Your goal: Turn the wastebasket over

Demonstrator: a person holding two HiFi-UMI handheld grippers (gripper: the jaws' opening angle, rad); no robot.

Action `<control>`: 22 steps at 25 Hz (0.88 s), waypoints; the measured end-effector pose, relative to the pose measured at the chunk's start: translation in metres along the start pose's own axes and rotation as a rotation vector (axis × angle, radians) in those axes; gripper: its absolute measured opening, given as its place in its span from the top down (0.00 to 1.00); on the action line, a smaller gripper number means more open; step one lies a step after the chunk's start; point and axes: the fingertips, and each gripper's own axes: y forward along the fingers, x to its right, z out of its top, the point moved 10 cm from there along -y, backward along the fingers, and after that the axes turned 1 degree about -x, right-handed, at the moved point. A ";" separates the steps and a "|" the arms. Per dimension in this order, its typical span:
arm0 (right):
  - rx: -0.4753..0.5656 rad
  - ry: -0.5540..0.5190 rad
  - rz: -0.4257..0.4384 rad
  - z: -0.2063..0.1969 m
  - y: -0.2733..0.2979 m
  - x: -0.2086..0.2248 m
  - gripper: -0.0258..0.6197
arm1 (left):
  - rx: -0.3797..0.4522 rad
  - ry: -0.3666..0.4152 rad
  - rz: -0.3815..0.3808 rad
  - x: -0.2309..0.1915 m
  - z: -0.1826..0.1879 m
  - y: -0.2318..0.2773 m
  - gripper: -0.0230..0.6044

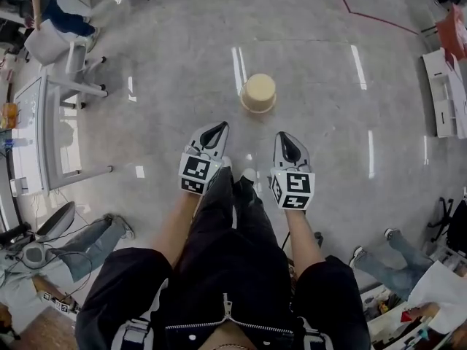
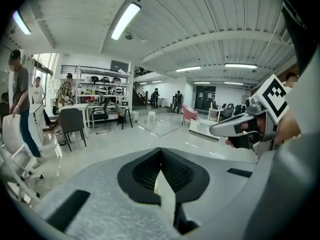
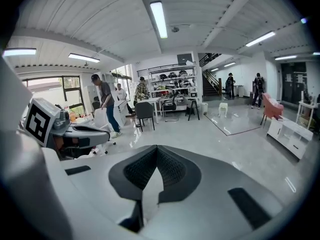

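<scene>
On the glossy grey floor (image 1: 328,115), far centre: beige round plastic wastebasket (image 1: 258,93) | nearer: left tongs (image 1: 220,128), right tongs (image 1: 284,137), both closed, holding nothing | far left: white bench (image 1: 33,122)

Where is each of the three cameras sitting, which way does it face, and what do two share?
Head view: on the head, steeply down at floor and wastebasket; arms, legs, left gripper, right gripper.
Left gripper view: on that gripper, across the room; its shut jaws, right gripper at right.
Right gripper view: on that gripper, across the room; its shut jaws, left gripper at left.
Both gripper views share the pink chair.
</scene>
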 end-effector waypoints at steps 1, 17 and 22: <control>-0.001 -0.004 0.002 0.001 0.009 0.006 0.95 | -0.009 0.004 -0.001 -0.005 0.000 0.011 0.96; -0.127 0.011 -0.038 -0.018 0.229 0.090 0.95 | -0.148 0.065 -0.155 -0.135 -0.064 0.240 0.96; -0.140 -0.023 -0.030 -0.081 0.297 0.118 0.95 | -0.141 0.091 -0.182 -0.163 -0.141 0.301 0.96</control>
